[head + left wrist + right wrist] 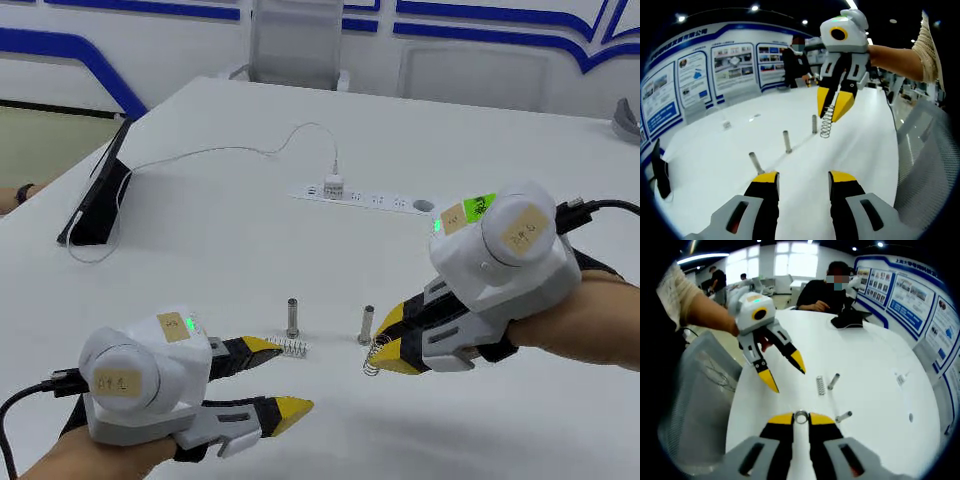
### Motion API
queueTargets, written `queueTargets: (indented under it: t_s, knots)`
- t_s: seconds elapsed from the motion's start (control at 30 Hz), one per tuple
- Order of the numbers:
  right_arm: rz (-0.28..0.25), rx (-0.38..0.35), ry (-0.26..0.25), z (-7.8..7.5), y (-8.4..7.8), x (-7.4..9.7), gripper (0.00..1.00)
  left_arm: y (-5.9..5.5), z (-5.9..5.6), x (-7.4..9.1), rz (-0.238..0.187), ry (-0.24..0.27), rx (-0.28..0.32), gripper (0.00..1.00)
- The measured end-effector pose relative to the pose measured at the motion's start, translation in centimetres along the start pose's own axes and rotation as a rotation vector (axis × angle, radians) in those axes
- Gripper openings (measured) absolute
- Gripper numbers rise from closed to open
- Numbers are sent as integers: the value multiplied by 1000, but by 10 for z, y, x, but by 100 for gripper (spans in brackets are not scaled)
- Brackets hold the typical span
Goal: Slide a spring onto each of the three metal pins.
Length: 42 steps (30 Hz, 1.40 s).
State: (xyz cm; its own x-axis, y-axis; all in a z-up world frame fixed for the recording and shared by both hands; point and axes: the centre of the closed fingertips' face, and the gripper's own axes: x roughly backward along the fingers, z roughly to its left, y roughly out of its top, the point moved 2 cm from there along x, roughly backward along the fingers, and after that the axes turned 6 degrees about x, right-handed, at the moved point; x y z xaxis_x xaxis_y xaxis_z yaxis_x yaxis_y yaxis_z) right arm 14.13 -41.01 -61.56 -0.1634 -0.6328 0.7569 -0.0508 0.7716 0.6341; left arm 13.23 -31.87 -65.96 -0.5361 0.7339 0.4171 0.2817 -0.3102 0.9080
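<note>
Spring [371, 358], a thin silvery coil, hangs pinched in right claw [801, 418]; left claw [803, 176] gapes empty.

White shells and black jaws tipped in yellow mark the left gripper [285, 377], lower left of the frame, and the right gripper [385, 340], centre right, each with tan labels and a green light. A silvery spring [373, 355] and grey metal pins [292, 318] show against the plain white bench [230, 240]; a black tablet [95, 205] sits at left, and blue stripes [160, 9] cross the white wall [180, 45] along the top
</note>
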Motion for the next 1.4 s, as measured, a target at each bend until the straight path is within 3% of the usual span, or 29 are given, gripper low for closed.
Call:
queueTargets:
  t_s: [0.4,1.13,1.4]
  knots:
    - [17,-22,-36,-22,-7,1,12,-5,16,12,-6,54,32,43]
    - [29,-110,-107,-75,-13,-4,12,-8,21,20,-11,75,46,43]
    - [30,-129,-114,-82,-13,-12,12,-10,22,21,-8,79,50,43]
